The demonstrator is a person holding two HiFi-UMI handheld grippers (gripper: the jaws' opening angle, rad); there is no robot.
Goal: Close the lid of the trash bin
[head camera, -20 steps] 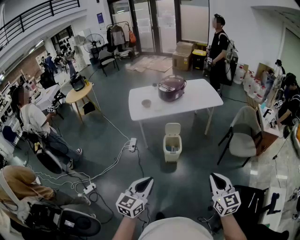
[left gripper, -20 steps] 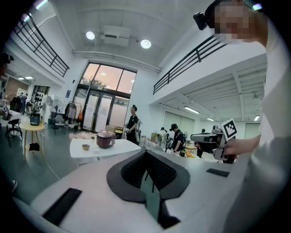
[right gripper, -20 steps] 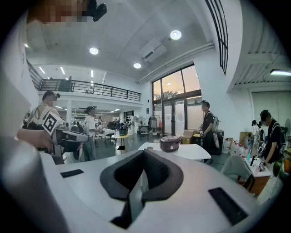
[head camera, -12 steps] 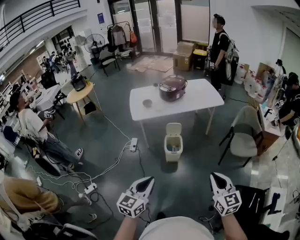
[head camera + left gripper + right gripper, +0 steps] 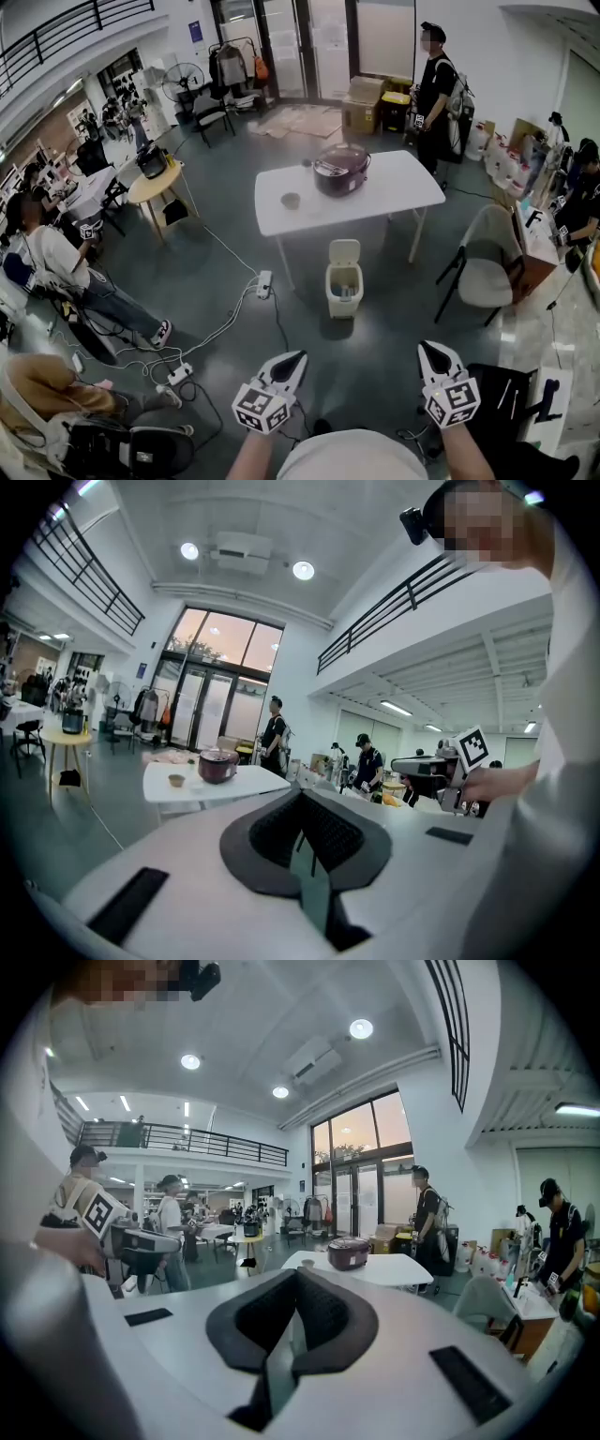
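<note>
The small cream trash bin (image 5: pixel 343 291) stands on the grey floor in front of the white table (image 5: pixel 394 192), several steps ahead of me. Its lid (image 5: pixel 344 251) is tipped up and back, so the bin is open with something inside. My left gripper (image 5: pixel 294 360) and right gripper (image 5: pixel 429 350) are held low near my body, far short of the bin, both shut with nothing in them. In the left gripper view the left gripper (image 5: pixel 302 797) has its dark pads pressed together. The right gripper view shows the right gripper (image 5: pixel 297 1276) the same. Neither gripper view shows the bin.
A maroon rice cooker (image 5: pixel 340 172) and a small bowl (image 5: pixel 291 200) sit on the table. A chair (image 5: pixel 483 272) stands right of the bin. Power strips (image 5: pixel 263 284) and cables cross the floor at left. A person (image 5: pixel 56 258) sits at left, another (image 5: pixel 433 80) stands behind the table.
The view has shifted slightly and the bin sits a little higher and left in it. The seated person at left has shifted. Both grippers stay shut, held in about the same place.
</note>
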